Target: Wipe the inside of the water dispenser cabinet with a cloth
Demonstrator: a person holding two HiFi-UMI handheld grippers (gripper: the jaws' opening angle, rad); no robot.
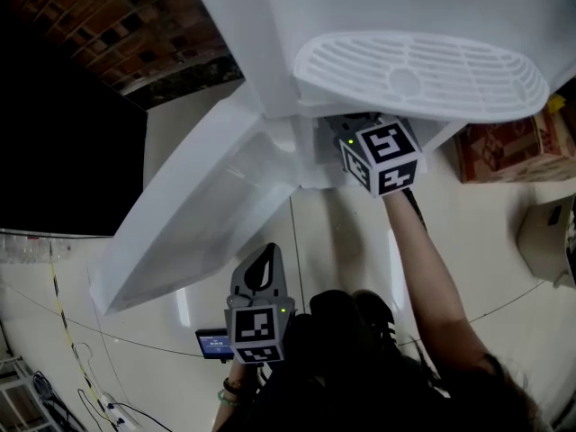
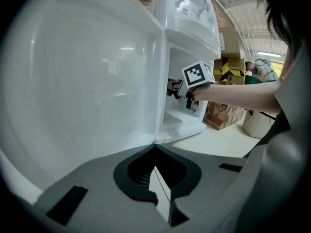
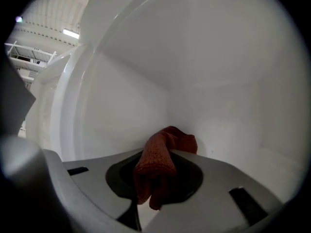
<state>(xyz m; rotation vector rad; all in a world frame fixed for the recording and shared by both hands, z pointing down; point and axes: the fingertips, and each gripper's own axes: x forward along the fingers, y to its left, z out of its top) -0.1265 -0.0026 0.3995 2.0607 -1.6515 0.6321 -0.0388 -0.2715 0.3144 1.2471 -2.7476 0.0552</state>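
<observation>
Head view, right claw: my right claw (image 1: 358,139) reaches into the open water dispenser cabinet (image 1: 310,156), directly under the drip grille (image 1: 414,75); its tips are hidden inside.
Head view, left claw: my left claw (image 1: 262,275) hangs outside the cabinet, below the open cabinet door (image 1: 202,214) and apart from it.
Left gripper view, jaws: my left claw (image 2: 155,154) has its jaws pressed together with nothing between them.
Left gripper view, surroundings: the cabinet door (image 2: 87,72) fills the left; the right claw (image 2: 190,89) sits in the cabinet opening; a cardboard box (image 2: 221,116) stands beside the cabinet.
Right gripper view, jaws: my right claw (image 3: 163,147) is clamped on the cloth (image 3: 158,161), which is red and bunched.
Right gripper view, cloth position: the cloth's free end lies against the cabinet's inner back corner, low down.
</observation>
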